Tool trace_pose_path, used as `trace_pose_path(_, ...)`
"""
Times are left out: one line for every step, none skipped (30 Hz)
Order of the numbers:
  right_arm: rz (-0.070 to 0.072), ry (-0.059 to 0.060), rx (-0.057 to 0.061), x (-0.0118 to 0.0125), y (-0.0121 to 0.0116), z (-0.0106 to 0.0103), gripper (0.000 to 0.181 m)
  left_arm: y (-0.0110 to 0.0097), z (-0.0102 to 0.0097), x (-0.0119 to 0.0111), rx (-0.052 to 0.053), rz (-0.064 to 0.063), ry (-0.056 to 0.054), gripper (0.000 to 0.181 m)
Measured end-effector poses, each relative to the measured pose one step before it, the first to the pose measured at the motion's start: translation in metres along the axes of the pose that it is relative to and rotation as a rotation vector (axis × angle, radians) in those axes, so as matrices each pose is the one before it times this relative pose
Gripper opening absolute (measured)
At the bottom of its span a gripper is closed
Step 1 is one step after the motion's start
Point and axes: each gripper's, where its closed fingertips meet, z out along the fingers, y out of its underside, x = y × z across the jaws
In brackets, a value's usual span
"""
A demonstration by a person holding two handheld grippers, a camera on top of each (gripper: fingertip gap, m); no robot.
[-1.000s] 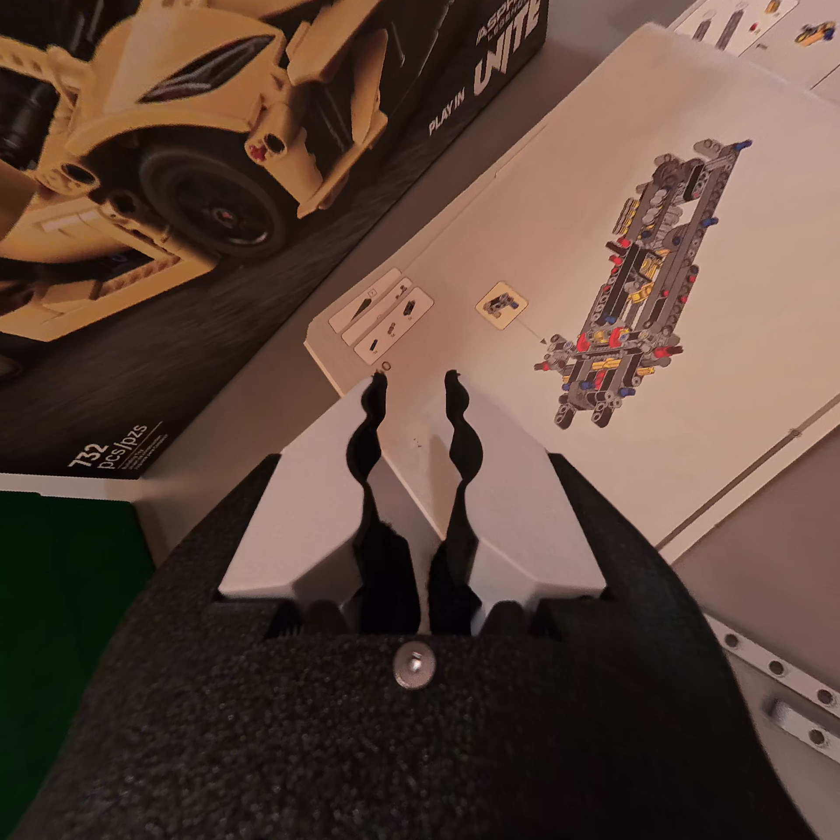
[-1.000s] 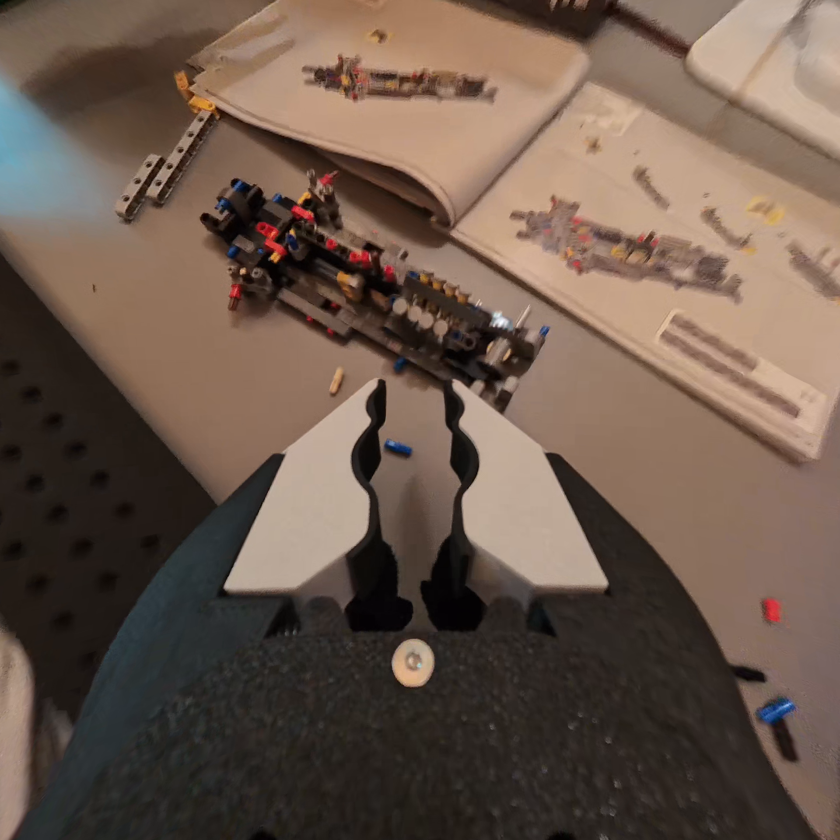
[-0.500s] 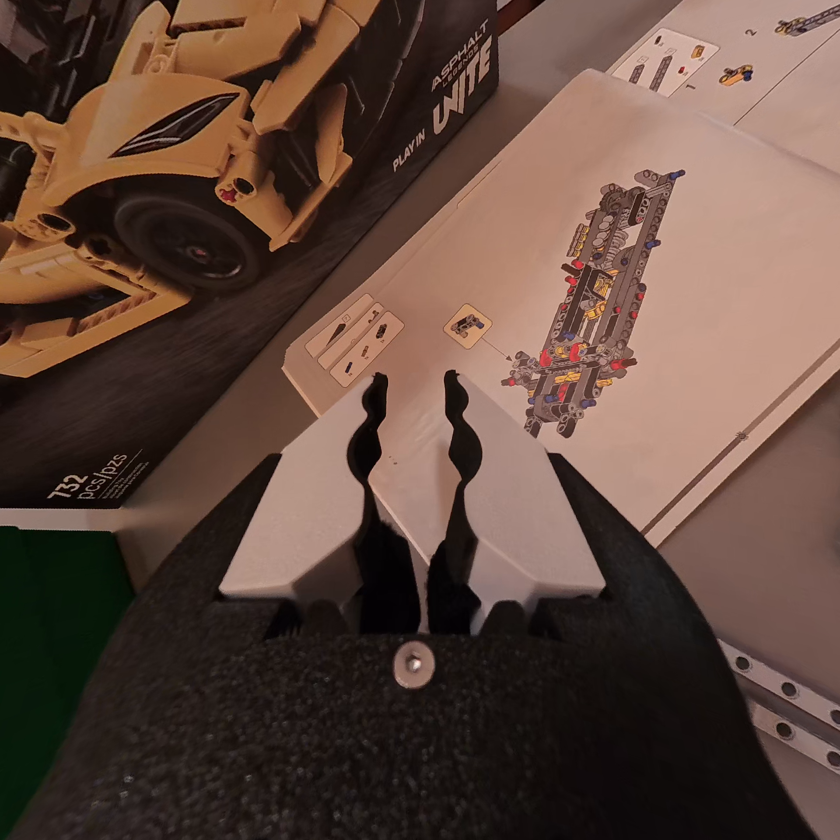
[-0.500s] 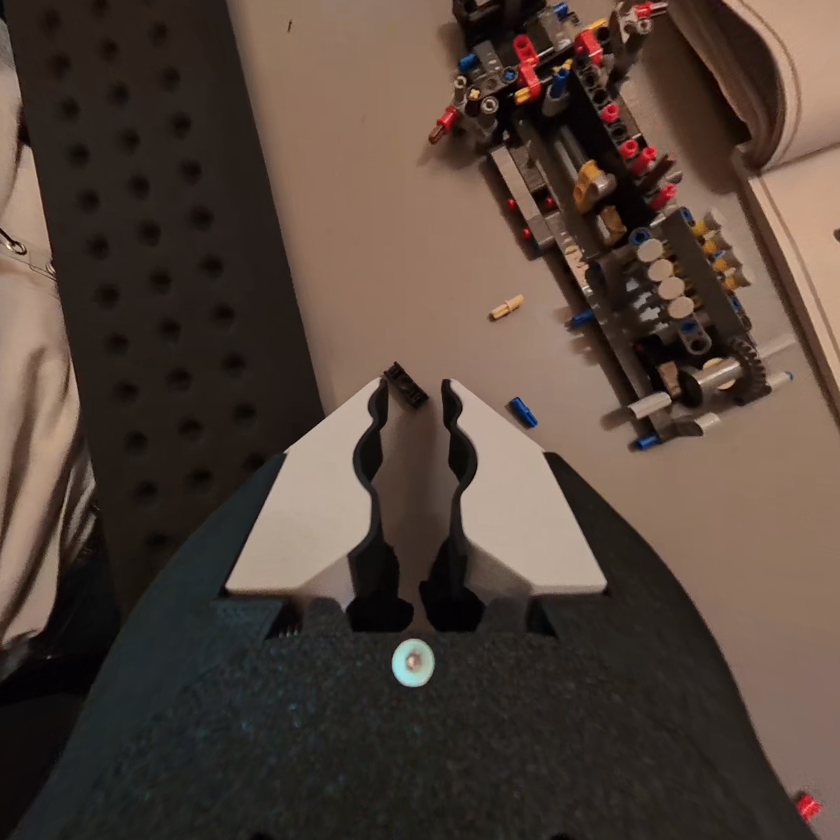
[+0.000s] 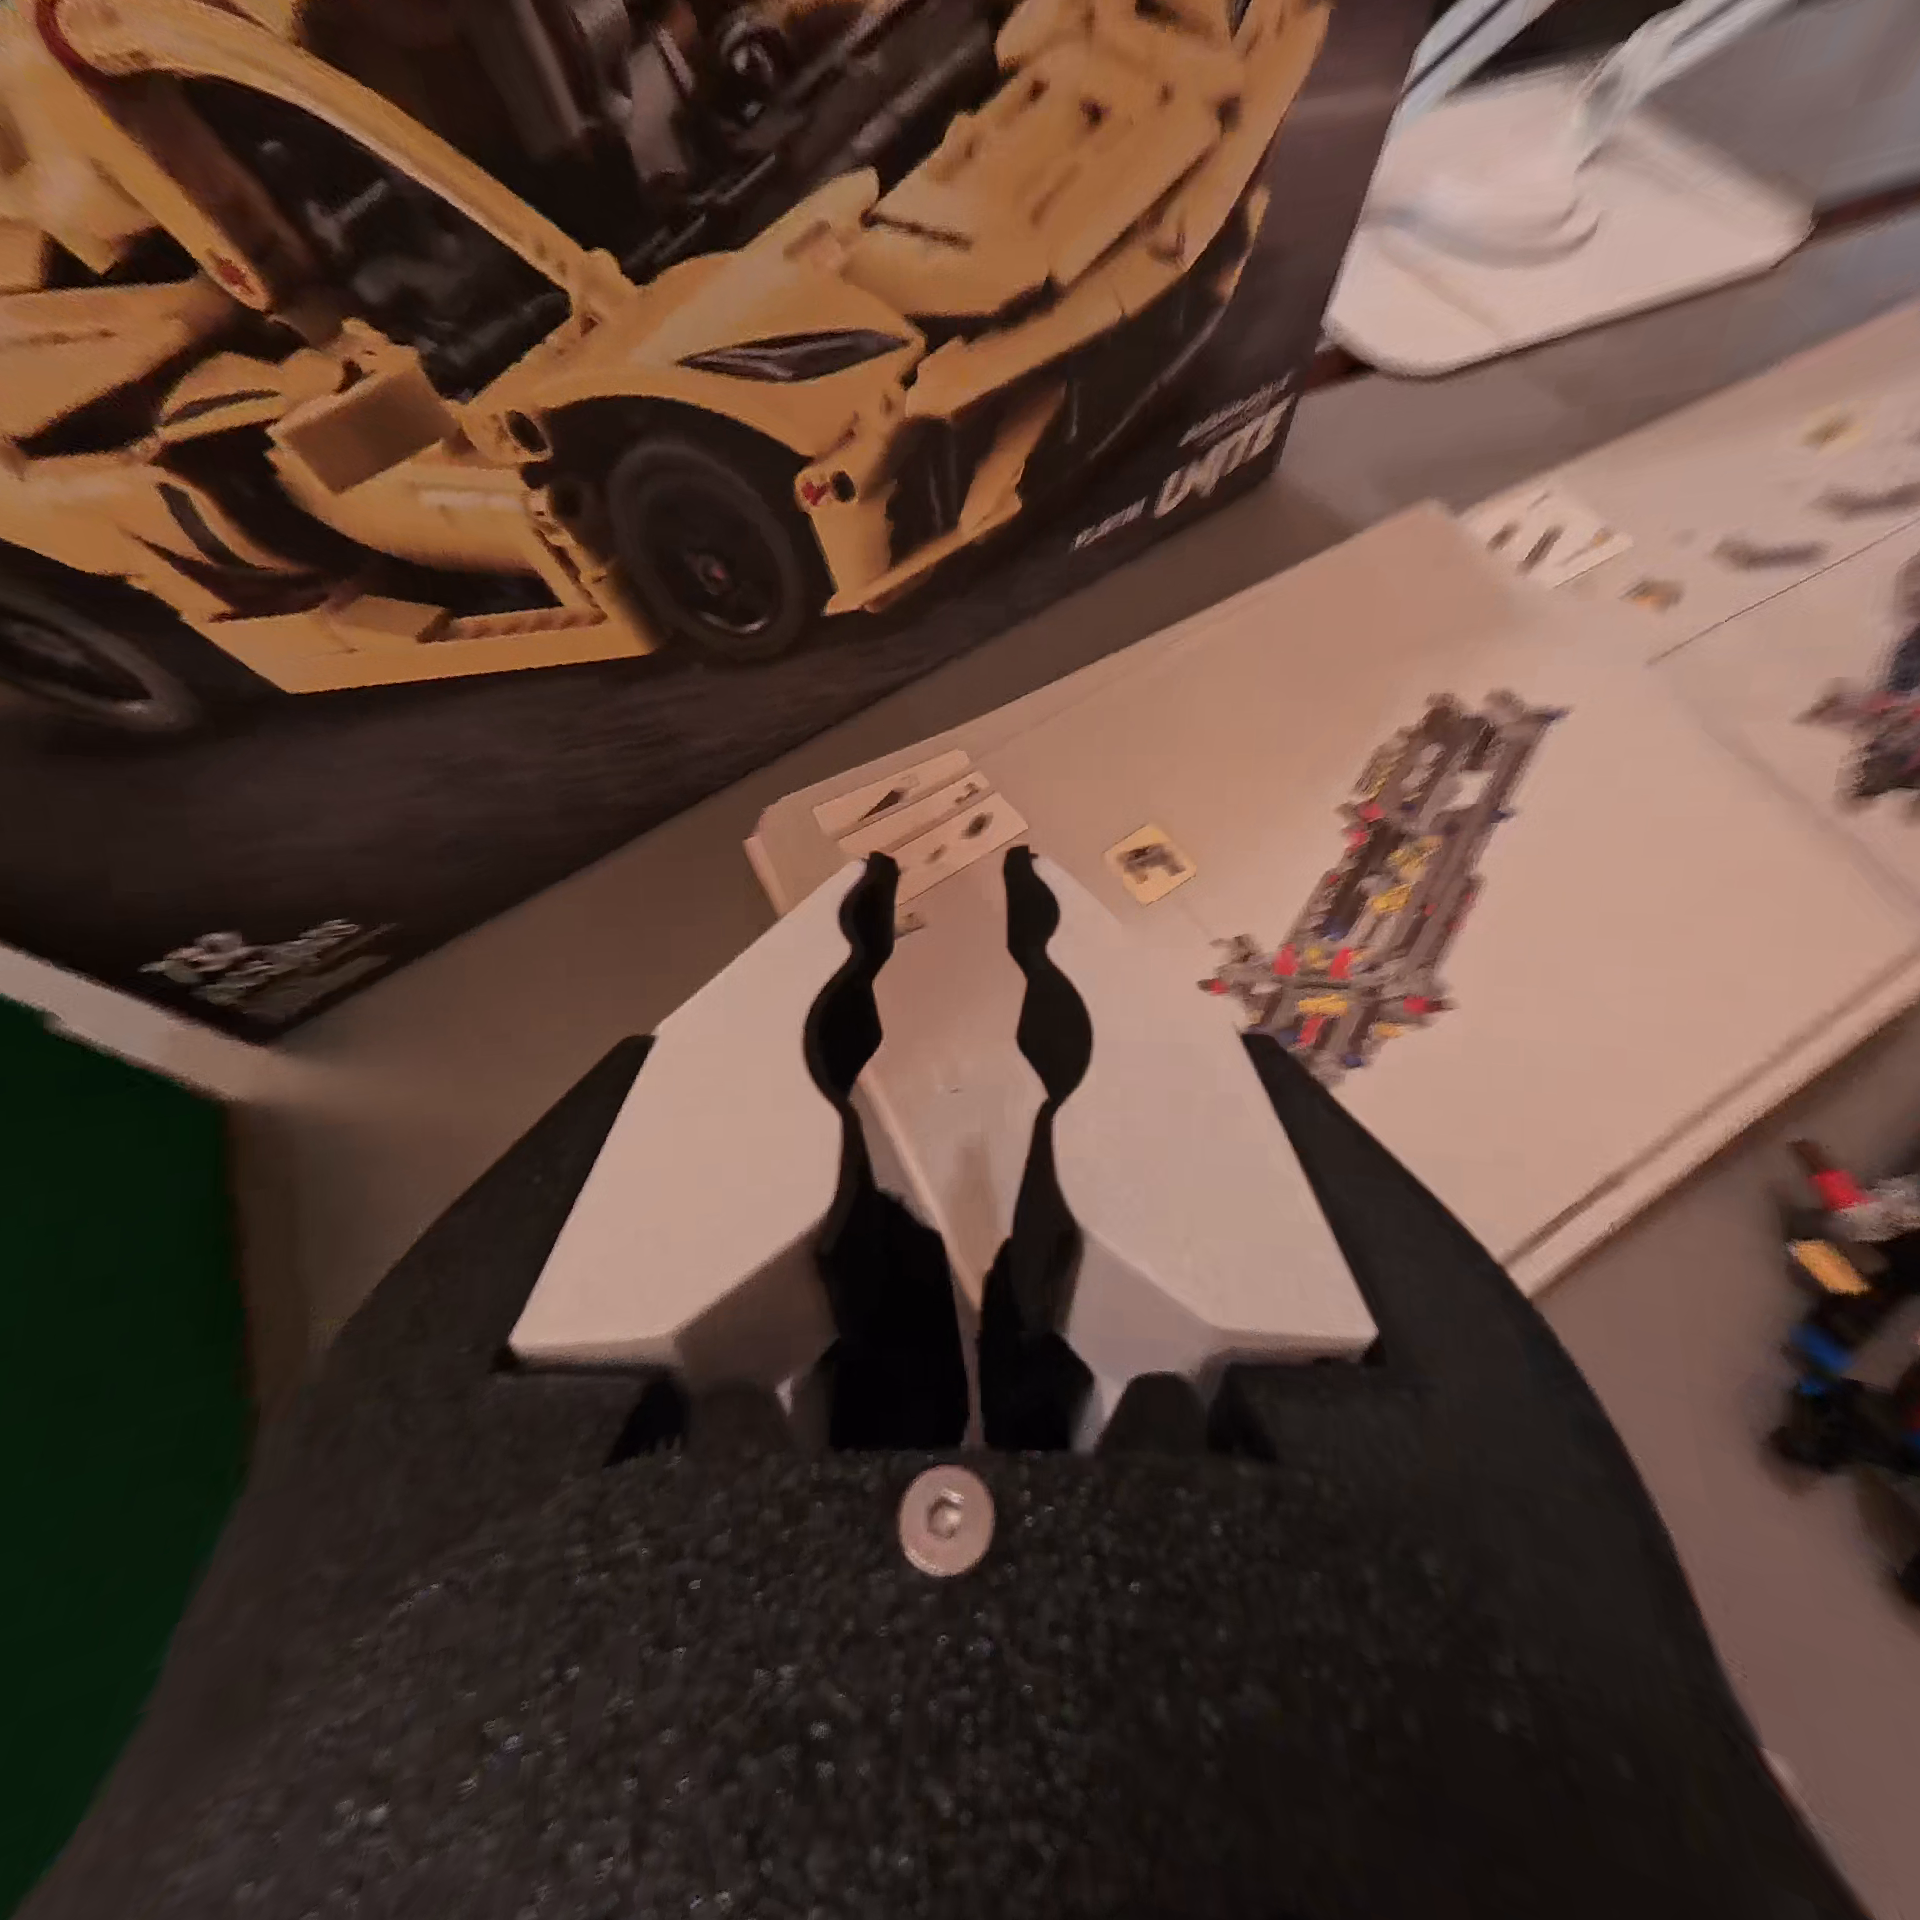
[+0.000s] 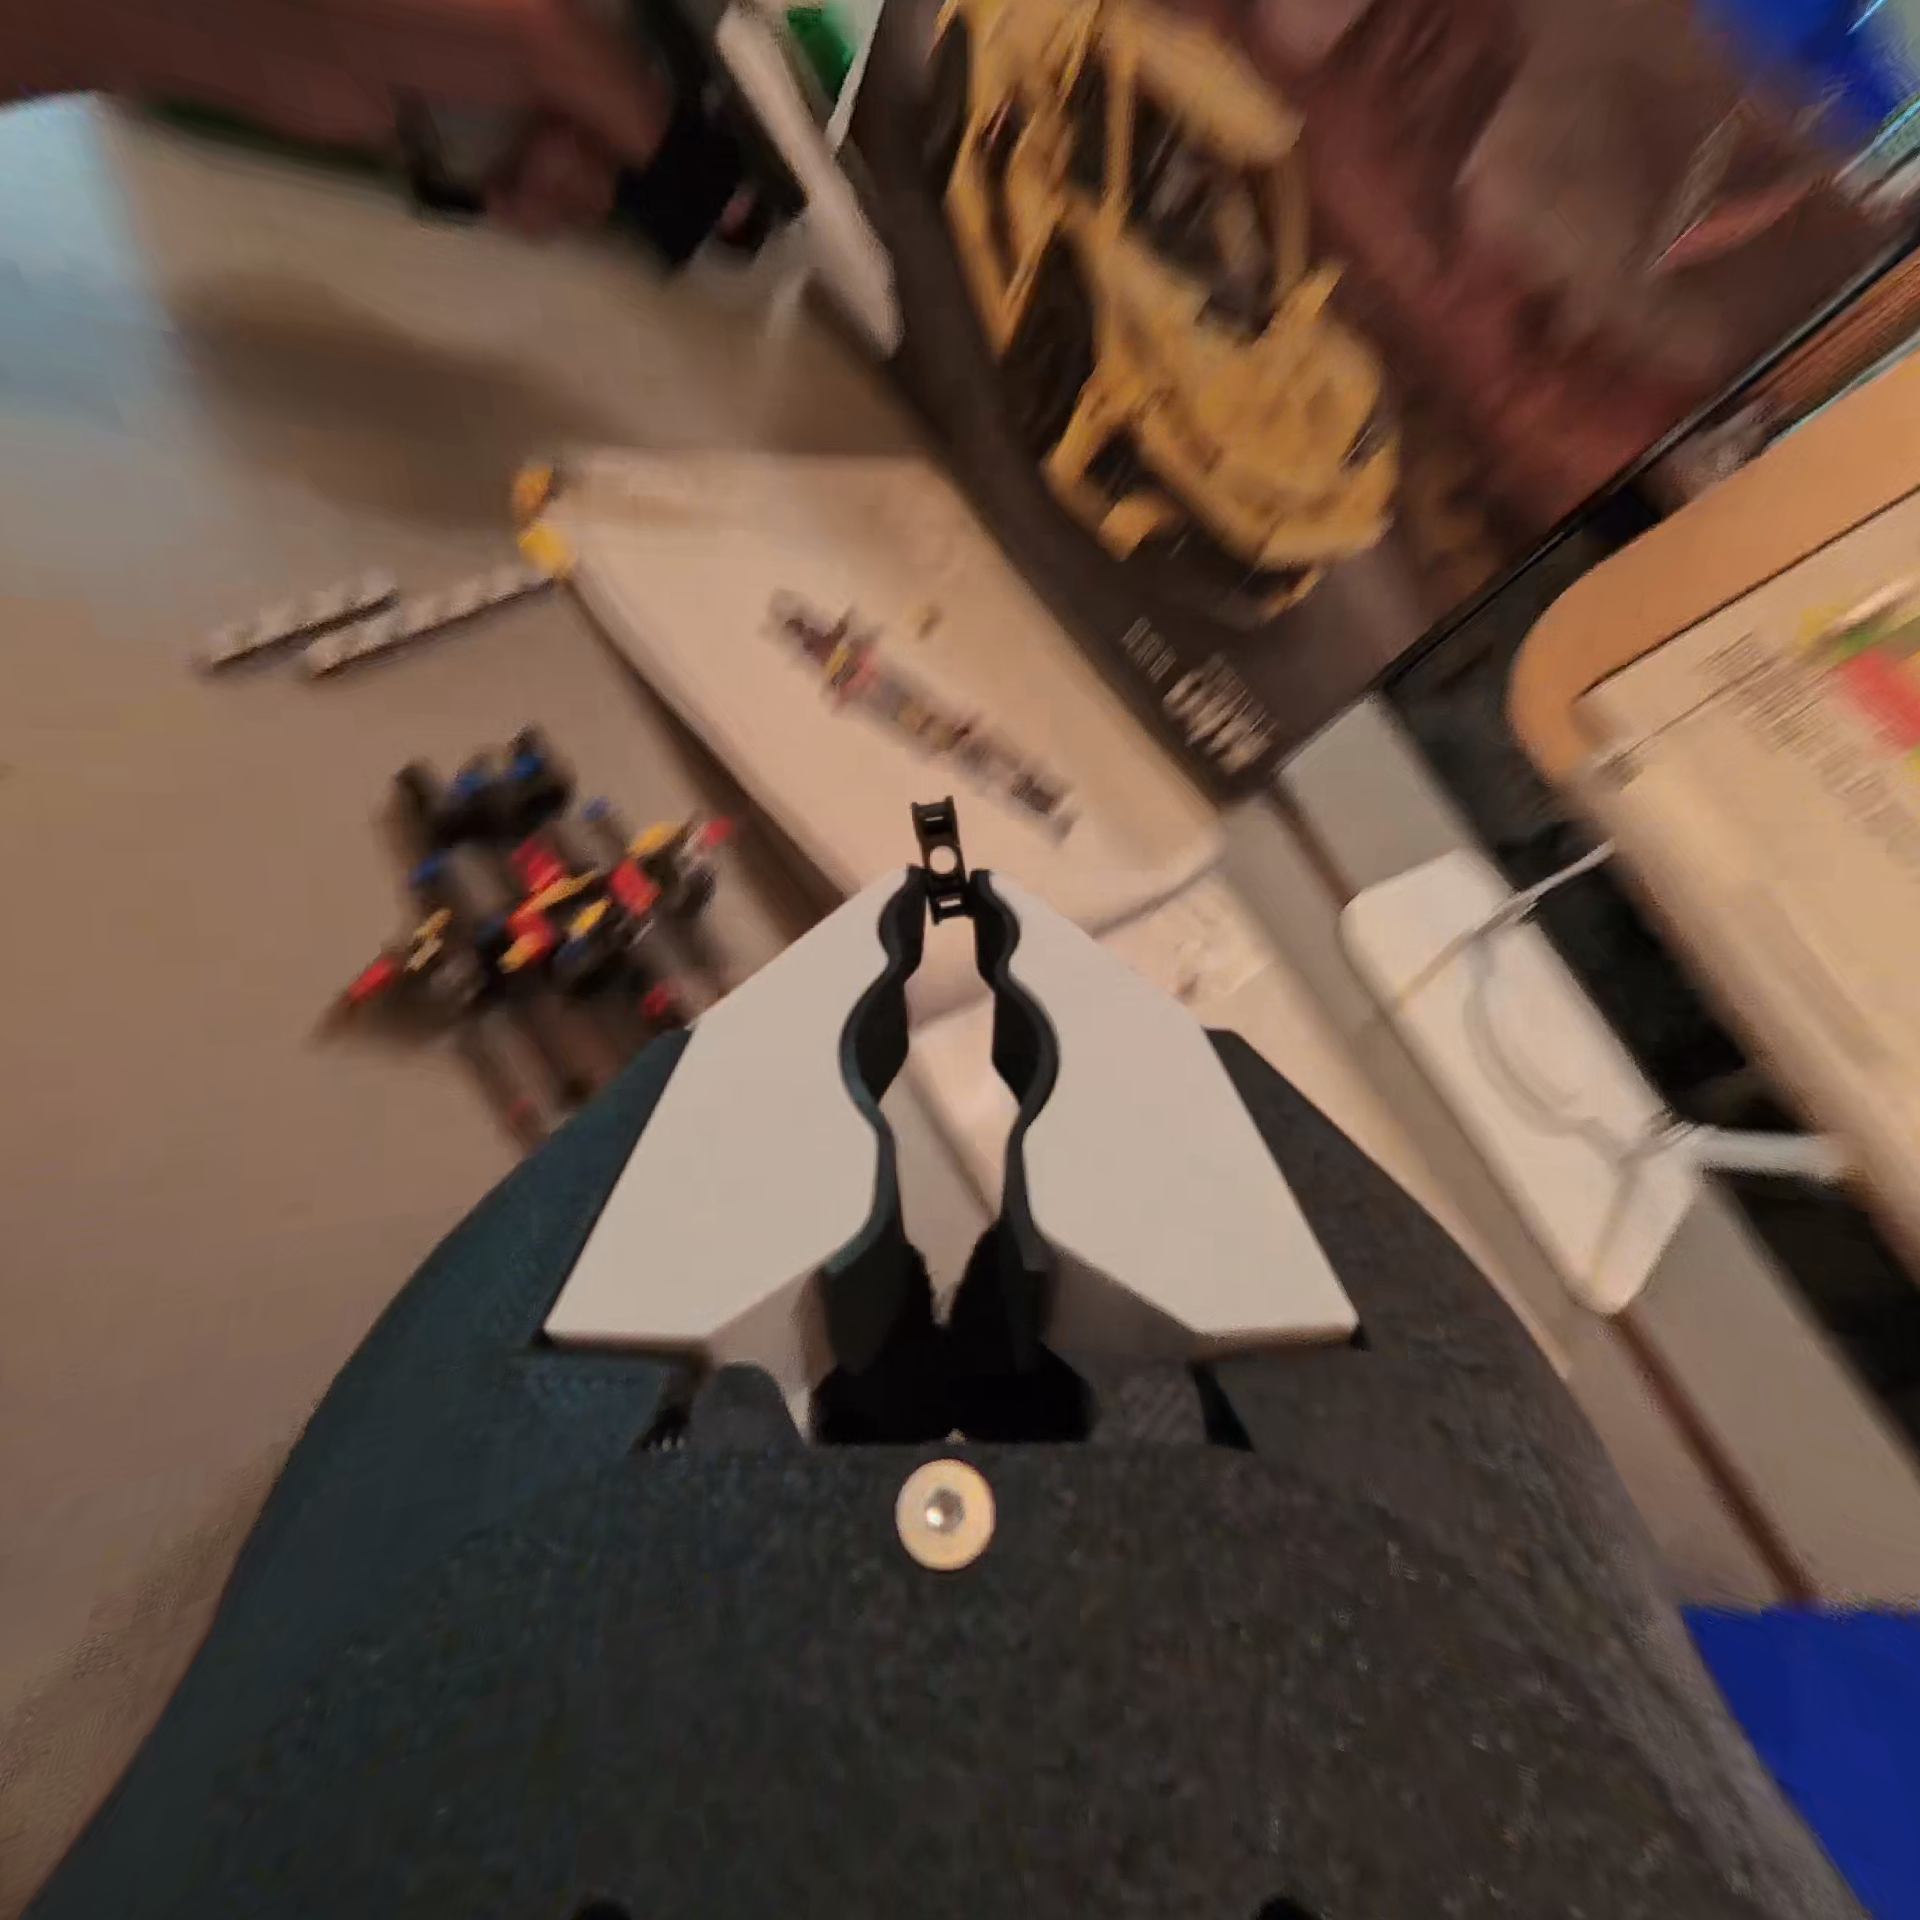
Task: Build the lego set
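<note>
A small black lego piece [image 6: 938, 865] sits pinched at the very tips of the right hand-held gripper [image 6: 943, 894], sticking out past the fingertips with a round hole visible in its middle; it is held up off the table [image 6: 156, 935]. Beyond it, to the left in the right wrist view, the partly built lego chassis [image 6: 530, 914] lies on the grey table, a dark frame studded with red, blue and yellow parts, blurred by motion. Farther off on the table lie two light grey beams [image 6: 374, 618] side by side, near the corner of the open instruction booklet [image 6: 883, 644]. Behind the booklet stands the lego box [image 6: 1195, 343], dark with a tan car printed on it. To the right is a white tray [image 6: 1507, 1039], too blurred to tell its contents.

In the left wrist view, the left hand-held gripper [image 5: 953, 883] holds nothing; its fingers are spread with a clear gap between them, hovering over the near corner of the instruction booklet [image 5: 1507, 935], whose page shows a chassis drawing. The lego box [image 5: 520, 416] stands just beyond the booklet, and the chassis [image 5: 1849, 1320] shows partly at the right edge.
</note>
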Motion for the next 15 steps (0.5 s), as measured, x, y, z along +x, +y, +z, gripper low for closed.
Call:
trace_pose_path(-0.0292, 0.0489, 0.0604, 0.0096, -0.01318, 0.01248, 0.008, -0.00482, -0.00178, 0.00779, 0.0295, -0.0503, 0.0729, 0.025)
trace_pose_path(-0.0259, 0.033, 0.0449, 0.00534, -0.00785, 0.01411, 0.008, -0.00549, -0.00188, 0.01292, 0.0312, -0.0421, 0.097, 0.025)
trace_pose_path(-0.0223, 0.0179, 0.0182, 0.00105, -0.00163, 0.01393, 0.008, -0.00525, -0.00168, 0.01762, 0.0267, -0.0249, 0.1148, 0.026)
trace_pose_path(-0.025, 0.0078, 0.0011, -0.00248, 0.00179, 0.01122, 0.008, -0.00552, -0.00155, 0.02162, 0.0273, -0.0034, 0.1234, 0.026)
trace_pose_path(-0.0262, 0.0106, 0.0098, -0.00453, 0.0007, 0.00651, 0.008, -0.00653, -0.00067, 0.02386, 0.0319, 0.0065, 0.1194, 0.026)
trace_pose_path(-0.0347, 0.012, 0.0163, -0.00588, -0.00115, 0.00188, 0.008, -0.00544, 0.001, 0.02646, 0.0238, 0.0148, 0.1193, 0.026)
trace_pose_path(-0.0435, 0.0223, 0.0129, -0.00458, -0.0017, -0.00063, 0.008, -0.00196, 0.00397, 0.0267, 0.0025, 0.0214, 0.1112, 0.025)
trace_pose_path(-0.0417, 0.0225, 0.0081, -0.00384, -0.00196, -0.00149, 0.008, 0.0026, 0.00744, 0.02163, -0.0217, 0.0244, 0.081, 0.024)
trace_pose_path(-0.0333, 0.0152, 0.0085, -0.00388, -0.00277, -0.00171, 0.008, 0.00692, 0.01007, 0.01475, -0.043, 0.0281, 0.0455, 0.024)
trace_pose_path(-0.0282, 0.0163, 0.0071, -0.0022, -0.00303, -0.00138, 0.008, 0.00922, 0.01093, 0.00849, -0.0512, 0.0248, 0.0171, 0.024)
trace_pose_path(-0.0276, 0.013, 0.0092, -0.00067, -0.00364, -0.00128, 0.007, 0.00794, 0.01045, 0.00566, -0.0391, 0.0079, 0.0112, 0.024)
trace_pose_path(-0.0245, 0.0074, 0.0061, 0.00003, -0.00284, -0.00078, 0.007, 0.00501, 0.00885, 0.00522, -0.0213, -0.0115, 0.0212, 0.024)
trace_pose_path(-0.0173, -0.001, -0.002, -0.0003, -0.00079, 0.00007, 0.007, 0.00128, 0.00692, 0.00606, 0.001, -0.0238, 0.0355, 0.024)
trace_pose_path(-0.0057, -0.0137, -0.0053, -0.0018, 0.00025, 0.00033, 0.007, -0.00117, 0.005, 0.00504, 0.0153, -0.0312, 0.0373, 0.024)
trace_pose_path(-0.0023, -0.009, 0.0035, -0.00145, -0.00099, -0.00025, 0.007, -0.00071, 0.00363, 0.00247, 0.0116, -0.029, 0.0248, 0.024)
